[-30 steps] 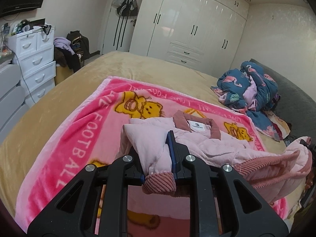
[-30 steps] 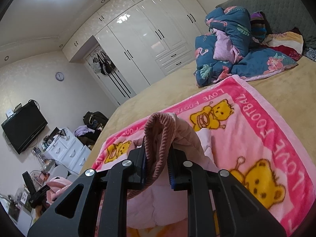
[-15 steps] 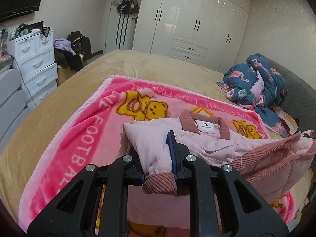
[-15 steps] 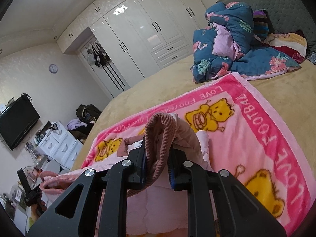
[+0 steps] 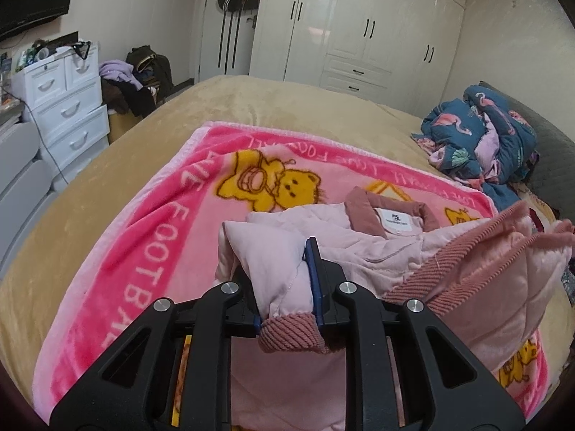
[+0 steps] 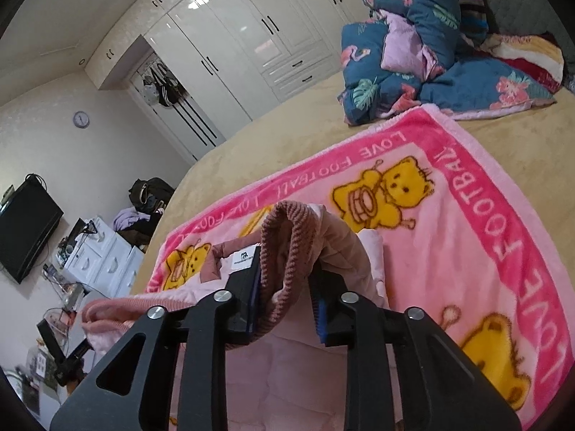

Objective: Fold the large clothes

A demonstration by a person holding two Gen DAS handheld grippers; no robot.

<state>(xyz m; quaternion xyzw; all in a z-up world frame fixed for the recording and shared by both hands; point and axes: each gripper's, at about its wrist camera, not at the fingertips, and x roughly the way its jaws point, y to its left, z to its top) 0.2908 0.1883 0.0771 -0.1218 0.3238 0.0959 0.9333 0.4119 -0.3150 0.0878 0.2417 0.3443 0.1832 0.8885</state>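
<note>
Bedroom with white wardrobes, and a wide tan bed point(image 5: 251, 107) spread with a pink bear blanket point(image 5: 143, 237). On the middle of that blanket, a pink padded jacket point(image 5: 377, 251), with its collar toward the blanket's far edge and its near part lifted off the blanket at two places.

Risks, judged from here:
- Right-hand corner likely to slip out early and land short of the collar, given the loosened hold there with the fabric raised above the blanket. Fold then lopsided and bunched on one side.
- Thick padding prone to springing open once let go.
- Left corner, if carried on alone, apt to drag the whole jacket askew across the blanket.

Left hand-held gripper point(image 5: 284, 276) over the blanket's near edge, tilted downward, clenched on a sleeve end, with the ribbed cuff point(image 5: 291, 334) poking out below the pads. Right hand-held gripper point(image 6: 284, 287) likewise angled down over the near edge, jaws just now parting, with the ribbed hem point(image 6: 287, 244) draped between them, against one pad and seemingly clear of the other.
</note>
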